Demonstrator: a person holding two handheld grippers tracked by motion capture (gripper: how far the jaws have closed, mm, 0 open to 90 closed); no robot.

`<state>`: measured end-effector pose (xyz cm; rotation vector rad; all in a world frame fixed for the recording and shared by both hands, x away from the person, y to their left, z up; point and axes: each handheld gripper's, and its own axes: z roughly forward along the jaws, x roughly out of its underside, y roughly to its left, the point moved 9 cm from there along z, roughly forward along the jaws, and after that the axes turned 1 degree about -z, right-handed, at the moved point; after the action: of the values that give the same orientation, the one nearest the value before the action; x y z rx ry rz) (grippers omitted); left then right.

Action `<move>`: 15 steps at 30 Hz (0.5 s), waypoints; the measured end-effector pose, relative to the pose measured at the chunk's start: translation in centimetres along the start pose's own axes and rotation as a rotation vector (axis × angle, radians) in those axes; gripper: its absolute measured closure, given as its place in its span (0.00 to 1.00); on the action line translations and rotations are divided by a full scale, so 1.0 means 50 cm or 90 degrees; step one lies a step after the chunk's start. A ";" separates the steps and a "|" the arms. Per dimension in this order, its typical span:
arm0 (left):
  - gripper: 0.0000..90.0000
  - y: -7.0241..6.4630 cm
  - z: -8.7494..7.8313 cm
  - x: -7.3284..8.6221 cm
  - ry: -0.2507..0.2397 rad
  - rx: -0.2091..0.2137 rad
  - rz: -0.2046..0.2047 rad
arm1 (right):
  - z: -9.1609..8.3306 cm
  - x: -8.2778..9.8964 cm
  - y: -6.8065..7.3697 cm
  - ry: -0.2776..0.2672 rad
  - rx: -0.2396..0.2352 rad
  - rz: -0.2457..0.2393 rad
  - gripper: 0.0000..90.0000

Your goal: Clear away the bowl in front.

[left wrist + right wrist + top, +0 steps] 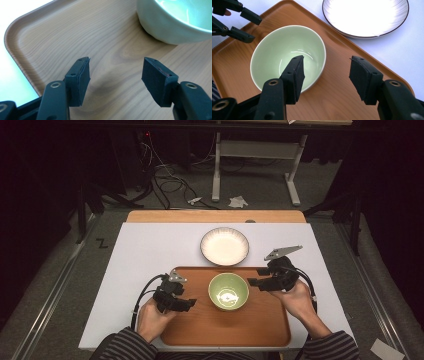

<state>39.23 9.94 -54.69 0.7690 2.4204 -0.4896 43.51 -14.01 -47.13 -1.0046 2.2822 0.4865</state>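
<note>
A pale green bowl (pixel 228 291) is sitting upright and empty near the middle of a wooden tray (pixel 260 330), with a white dark-rimmed plate (pixel 224 245) lying on the white table (pixel 145 250) just beyond the tray's far edge. The left gripper (pixel 189 304) and right gripper (pixel 253 282) are hovering on either side of the bowl — both with jaws spread wide, gripping nothing.

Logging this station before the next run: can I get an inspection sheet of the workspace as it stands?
Surface: white table top, wooden strip along its far edge.
Job's things: green bowl upright and empty on wooden tray; white plate beyond the tray, empty.
Clutter: nothing seen on the table.
Grippers: left gripper and right gripper both open, flanking the bowl, holding nothing.
Cables: black cable loops from left gripper.
Surroundings: floor cables, crumpled paper, grey stand.
</note>
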 end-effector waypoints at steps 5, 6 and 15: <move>0.43 -0.002 0.003 0.000 0.004 0.000 -0.001 | -0.012 0.016 -0.001 -0.002 0.001 0.004 0.52; 0.43 -0.002 0.003 -0.001 0.002 0.000 0.001 | -0.014 0.019 -0.002 -0.007 0.000 0.002 0.52; 0.43 -0.002 0.003 -0.001 0.002 0.002 -0.003 | -0.030 0.051 -0.014 -0.012 0.003 0.021 0.52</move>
<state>39.27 9.78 -54.74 0.7667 2.4255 -0.4943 42.08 -16.66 -47.70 -0.9577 2.2854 0.5011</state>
